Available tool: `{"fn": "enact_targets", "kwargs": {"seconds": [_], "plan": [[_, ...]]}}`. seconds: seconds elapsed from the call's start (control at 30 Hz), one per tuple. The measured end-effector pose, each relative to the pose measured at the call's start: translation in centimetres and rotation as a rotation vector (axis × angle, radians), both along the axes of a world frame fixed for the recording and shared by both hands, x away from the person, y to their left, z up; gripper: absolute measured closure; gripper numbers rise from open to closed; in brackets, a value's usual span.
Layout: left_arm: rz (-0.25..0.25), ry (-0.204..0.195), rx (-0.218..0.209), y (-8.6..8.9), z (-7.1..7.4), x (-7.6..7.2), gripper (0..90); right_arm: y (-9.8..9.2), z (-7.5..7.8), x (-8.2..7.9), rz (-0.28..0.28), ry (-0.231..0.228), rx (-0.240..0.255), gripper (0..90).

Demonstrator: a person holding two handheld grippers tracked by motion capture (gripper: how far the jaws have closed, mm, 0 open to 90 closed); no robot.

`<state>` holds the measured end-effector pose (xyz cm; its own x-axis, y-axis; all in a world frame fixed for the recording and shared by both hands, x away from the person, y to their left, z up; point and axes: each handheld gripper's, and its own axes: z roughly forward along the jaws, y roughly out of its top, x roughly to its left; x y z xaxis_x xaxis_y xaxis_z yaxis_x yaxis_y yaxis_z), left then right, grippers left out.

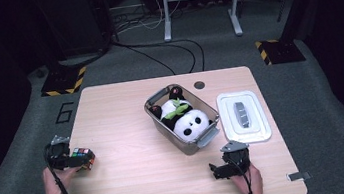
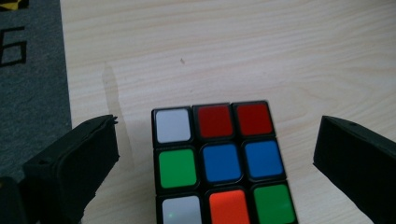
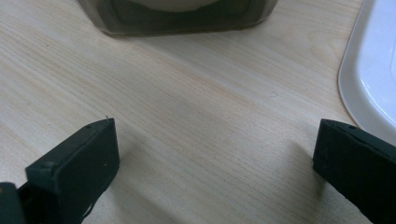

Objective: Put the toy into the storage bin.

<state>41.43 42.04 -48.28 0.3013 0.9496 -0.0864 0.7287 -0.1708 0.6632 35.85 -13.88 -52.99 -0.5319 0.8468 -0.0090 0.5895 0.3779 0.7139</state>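
At the lower left of the high view, the left gripper point(image 1: 75, 160) sits by the table's point(image 1: 131, 183) left edge with a colour-tiled puzzle cube point(image 1: 83, 158) at its tip. In the left gripper view the jaws stand wide apart on either side of the cube point(image 2: 219, 163), with clear gaps on both sides, gripping nothing. In the centre of the high view, a grey bin point(image 1: 156, 99) holds a panda plush point(image 1: 185, 120). Just to its right lies a white lid point(image 1: 260, 133). At the lower right, the right gripper point(image 1: 220, 169) rests near the table's front edge; in the right gripper view its jaws are spread wide over bare wood, empty, with the bin point(image 3: 182, 21) ahead.
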Motion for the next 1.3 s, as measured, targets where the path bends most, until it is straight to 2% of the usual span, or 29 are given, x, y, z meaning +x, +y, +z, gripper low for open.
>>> {"fn": "enact_targets", "kwargs": {"seconds": [0.13, 0.23, 0.33, 0.37, 0.53, 0.6, 0.63, 0.73, 0.8, 0.87, 1.07, 1.3], "plan": [[-0.001, 0.01, -0.003, 0.2, -0.8, -0.2, 1.6, 0.0, 0.0, 0.0, 0.0, 0.0, 0.0, 0.0], [0.0, -0.004, -0.019, 0.3, -1.2, -0.3, 13.7, 0.0, 0.0, 0.0, 0.0, 0.0, 0.0, 0.0], [-0.014, 0.007, -0.024, 0.3, -1.6, -0.3, 21.8, 0.0, 0.0, 0.0, 0.0, 0.0, 0.0, 0.0], [-0.008, 0.006, -0.029, 0.3, -1.7, -0.3, 27.8, 0.0, 0.0, 0.0, 0.0, 0.0, 0.0, 0.0], [-0.004, -0.021, -0.002, 0.1, -1.5, -0.5, 33.3, 0.0, 0.0, 0.0, 0.0, 0.0, 0.0, 0.0], [-0.004, -0.015, -0.015, 0.0, -1.4, -0.4, 33.7, 0.0, 0.0, 0.0, 0.0, 0.0, 0.0, 0.0], [-0.012, -0.008, 0.0, 0.0, -1.4, -0.4, 33.7, 0.0, 0.0, 0.0, 0.0, 0.0, 0.0, 0.0], [-0.016, -0.014, -0.014, -0.2, -1.4, -0.4, 33.8, 0.0, 0.0, 0.0, 0.0, 0.0, 0.0, 0.0], [-0.026, -0.006, -0.006, -0.4, -1.3, -0.4, 33.8, 0.0, 0.0, 0.0, 0.0, 0.0, 0.0, 0.0], [-0.027, -0.015, -0.012, -0.5, -1.2, -0.4, 33.8, 0.0, 0.0, 0.0, 0.0, 0.0, 0.0, 0.0], [-0.042, -0.031, -0.026, -1.2, -0.1, -0.5, 33.8, 0.0, 0.0, 0.0, 0.0, 0.0, 0.0, 0.0], [-0.079, -0.04, -0.018, -2.6, 1.7, -0.3, 33.8, 0.0, 0.0, 0.0, 0.0, 0.0, 0.0, 0.0]]}}
